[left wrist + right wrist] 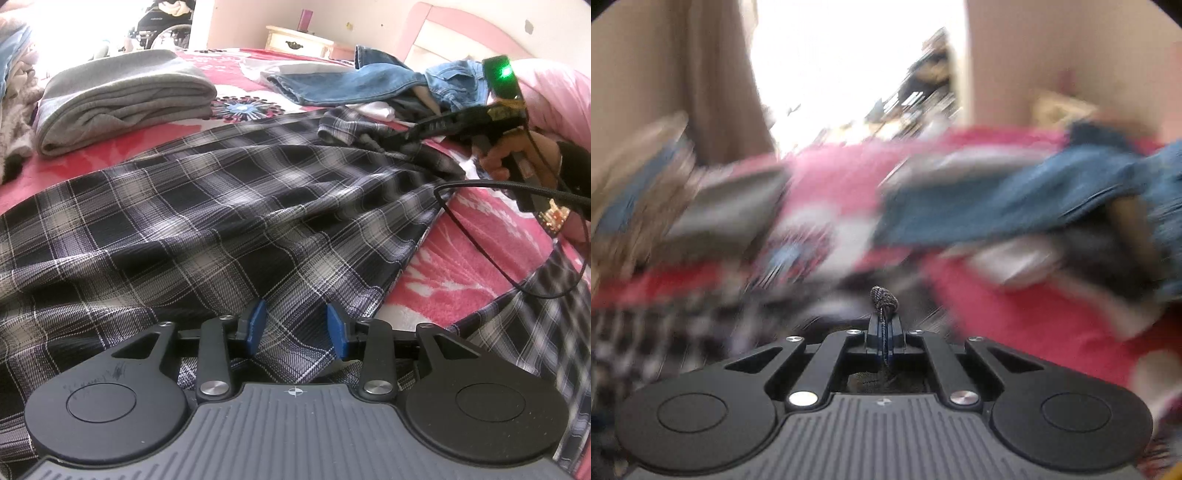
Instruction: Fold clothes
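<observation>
We see the plaid shirt (221, 206) spread across the pink floral bedspread (461, 273), its black, grey and white checks running from the near left to the far right, where a sleeve bunches up. Over its near hem our left gripper (295, 325) hangs with its blue pads (255, 325) parted; the cloth lies under and between them, but the pads do not press on it. At the far right end of the shirt our right gripper (884, 332) has its jaws closed together on a small fold of the plaid fabric, a dark woven bit poking out past the tips. In the left wrist view the same tool shows at the right edge, held by a hand (517, 155), a green light (504, 72) on its housing and a black cable (517, 188) trailing off it.

Beyond the shirt, to the far left, a folded grey garment (122, 103) sits on the bedspread. To the far right lie blue jeans (369, 86), crumpled, beside white clothes. Behind the bed stand a cream nightstand (295, 40) and a pink headboard (461, 33). The right wrist view is heavily blurred.
</observation>
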`<action>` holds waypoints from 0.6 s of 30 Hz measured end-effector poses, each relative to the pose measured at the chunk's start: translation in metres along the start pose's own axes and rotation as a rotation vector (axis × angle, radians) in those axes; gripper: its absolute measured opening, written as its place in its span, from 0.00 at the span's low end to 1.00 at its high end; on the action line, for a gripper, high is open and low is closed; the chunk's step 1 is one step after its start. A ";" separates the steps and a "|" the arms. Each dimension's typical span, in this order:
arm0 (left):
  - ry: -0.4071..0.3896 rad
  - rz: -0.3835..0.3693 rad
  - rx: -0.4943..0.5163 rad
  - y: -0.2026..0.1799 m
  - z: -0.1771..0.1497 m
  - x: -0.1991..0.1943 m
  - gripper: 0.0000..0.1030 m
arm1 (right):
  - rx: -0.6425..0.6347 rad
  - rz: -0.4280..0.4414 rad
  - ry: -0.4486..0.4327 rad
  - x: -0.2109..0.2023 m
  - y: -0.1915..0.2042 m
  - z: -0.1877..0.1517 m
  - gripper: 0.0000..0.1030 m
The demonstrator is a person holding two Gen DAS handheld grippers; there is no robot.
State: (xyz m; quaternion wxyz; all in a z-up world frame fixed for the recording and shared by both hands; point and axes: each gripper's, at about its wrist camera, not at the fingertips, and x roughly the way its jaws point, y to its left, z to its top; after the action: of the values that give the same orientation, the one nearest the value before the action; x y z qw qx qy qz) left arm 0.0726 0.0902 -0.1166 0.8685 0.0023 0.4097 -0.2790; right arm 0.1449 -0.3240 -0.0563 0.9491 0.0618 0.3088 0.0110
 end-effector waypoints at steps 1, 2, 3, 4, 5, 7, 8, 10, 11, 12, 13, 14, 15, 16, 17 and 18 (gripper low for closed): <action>-0.001 0.000 0.001 0.000 0.000 0.000 0.36 | 0.031 -0.059 -0.039 -0.009 -0.015 0.003 0.03; -0.002 0.000 0.002 0.000 0.000 0.000 0.36 | 0.072 -0.119 -0.066 -0.016 -0.032 0.006 0.03; -0.003 0.000 0.002 0.000 -0.001 0.000 0.36 | 0.124 -0.182 -0.077 -0.021 -0.051 0.007 0.03; -0.004 -0.001 0.002 0.000 -0.001 0.000 0.36 | 0.166 -0.251 -0.085 -0.026 -0.069 0.007 0.03; -0.004 -0.003 0.001 0.001 -0.001 0.000 0.36 | 0.191 -0.325 -0.083 -0.028 -0.084 0.004 0.03; -0.006 -0.005 -0.001 0.001 -0.001 0.000 0.36 | 0.214 -0.409 -0.050 -0.025 -0.106 -0.004 0.03; -0.006 -0.006 0.000 0.001 -0.002 0.000 0.36 | 0.227 -0.434 -0.031 -0.022 -0.114 -0.009 0.03; -0.006 -0.007 0.001 0.001 -0.002 -0.001 0.36 | 0.250 -0.464 0.002 -0.013 -0.123 -0.017 0.04; -0.006 -0.008 0.003 0.001 -0.002 -0.001 0.36 | 0.245 -0.485 0.017 -0.009 -0.124 -0.021 0.04; -0.004 -0.009 0.005 0.001 -0.001 -0.001 0.36 | 0.241 -0.513 0.035 -0.004 -0.124 -0.024 0.04; -0.003 -0.008 0.006 0.001 -0.002 -0.001 0.36 | 0.237 -0.541 0.053 0.000 -0.125 -0.028 0.07; -0.002 -0.008 0.007 0.001 -0.002 -0.001 0.36 | 0.232 -0.570 0.071 0.004 -0.126 -0.031 0.10; -0.002 -0.008 0.008 0.001 -0.002 -0.001 0.36 | 0.230 -0.603 0.084 0.007 -0.129 -0.035 0.10; -0.001 -0.007 0.010 0.001 -0.002 -0.001 0.36 | 0.232 -0.634 0.091 0.005 -0.133 -0.037 0.11; -0.001 -0.006 0.011 0.001 -0.002 -0.001 0.36 | 0.239 -0.654 0.096 0.002 -0.138 -0.039 0.12; -0.001 -0.006 0.010 0.001 -0.002 -0.001 0.36 | 0.246 -0.675 0.101 -0.002 -0.144 -0.040 0.12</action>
State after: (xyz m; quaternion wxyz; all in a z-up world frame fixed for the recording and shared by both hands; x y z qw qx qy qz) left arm 0.0712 0.0917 -0.1172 0.8677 0.0053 0.4079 -0.2839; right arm 0.1173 -0.4622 -0.1051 0.8683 0.0693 0.3573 -0.3370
